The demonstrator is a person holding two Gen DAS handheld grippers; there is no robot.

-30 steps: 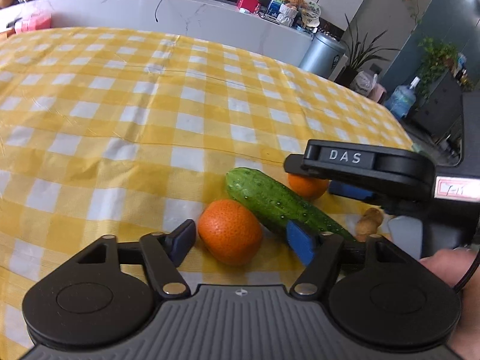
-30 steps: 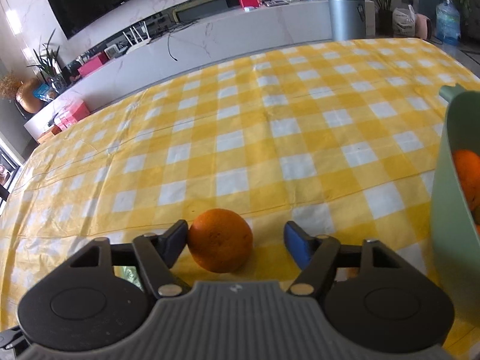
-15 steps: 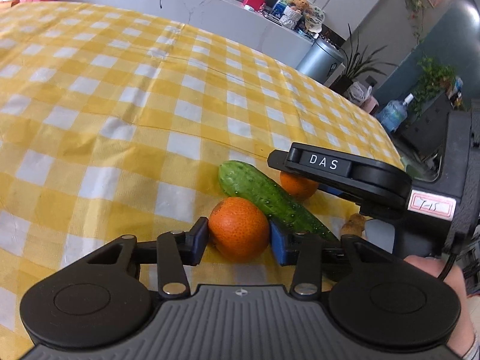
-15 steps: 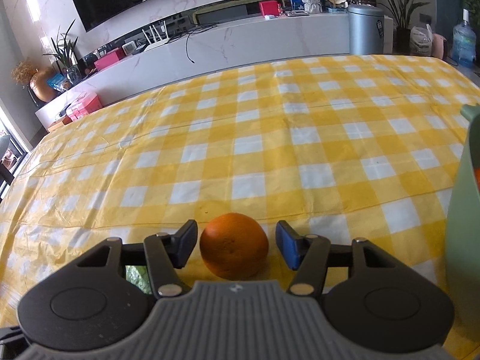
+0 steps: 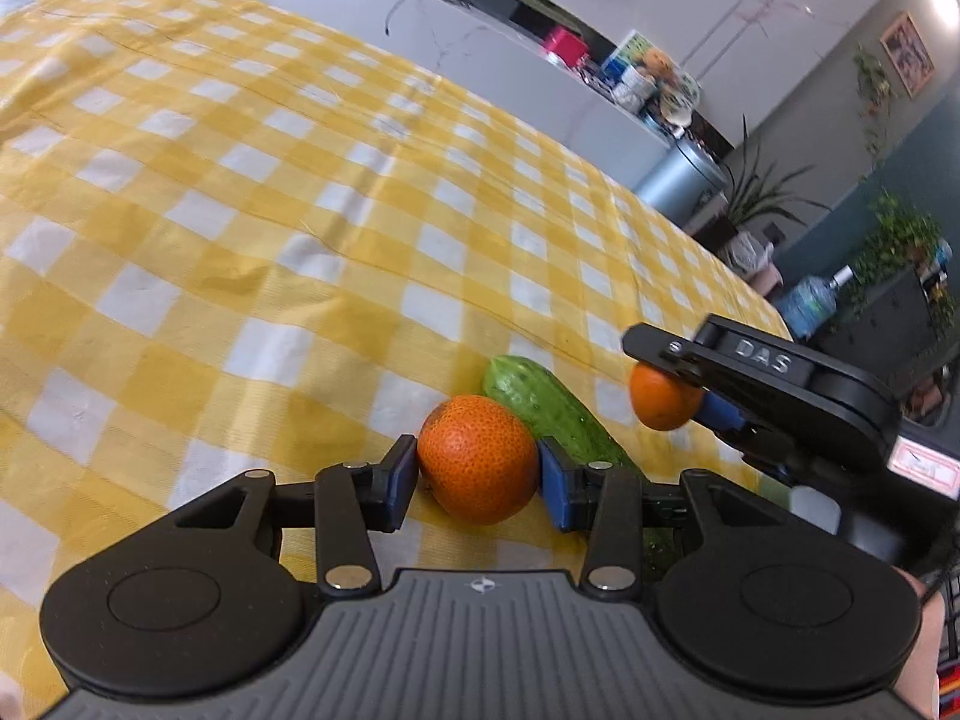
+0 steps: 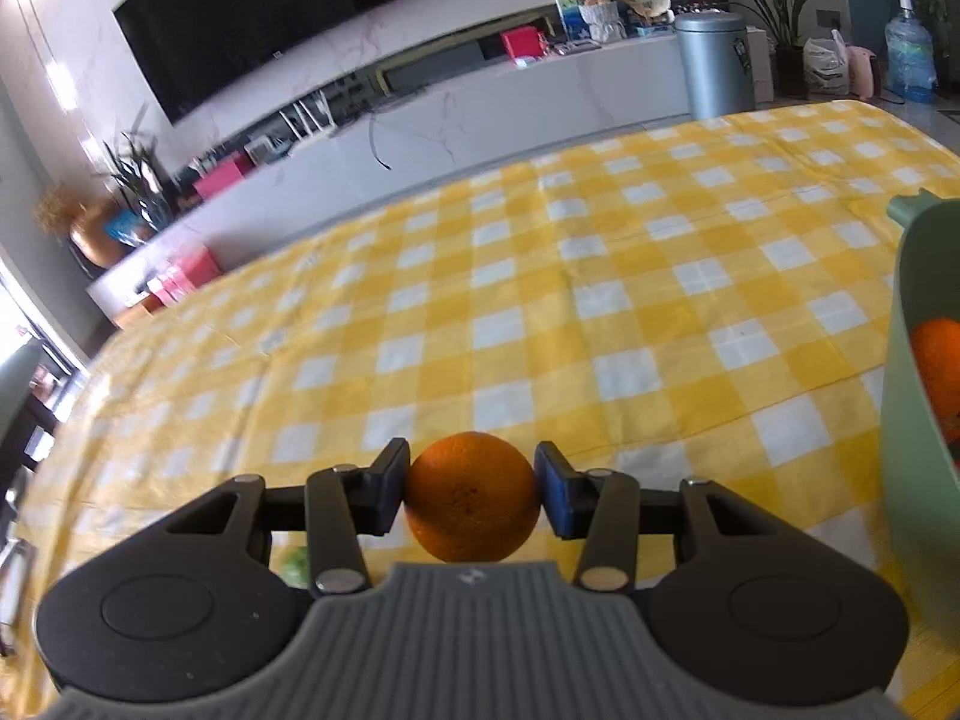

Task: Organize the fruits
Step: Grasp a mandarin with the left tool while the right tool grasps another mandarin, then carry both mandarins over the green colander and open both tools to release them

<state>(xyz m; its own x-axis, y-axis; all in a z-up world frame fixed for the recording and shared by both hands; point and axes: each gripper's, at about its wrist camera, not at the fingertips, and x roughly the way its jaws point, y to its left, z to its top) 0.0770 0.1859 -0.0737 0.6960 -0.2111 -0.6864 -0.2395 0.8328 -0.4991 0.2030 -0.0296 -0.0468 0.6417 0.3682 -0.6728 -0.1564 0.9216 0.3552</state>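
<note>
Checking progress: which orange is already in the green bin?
The orange at the right edge of the right wrist view, behind the bin wall. The other two are each clamped in a gripper over the cloth.

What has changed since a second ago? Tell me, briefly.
Both grippers closed on fruit. The left gripper, open a second ago, now clamps the near orange. The right gripper, jaws closing, pinches its orange. The cucumber and green basket stayed put.

Bright daylight, soft shadows; fisheye bends edges, bg slightly motion-blurred.
</note>
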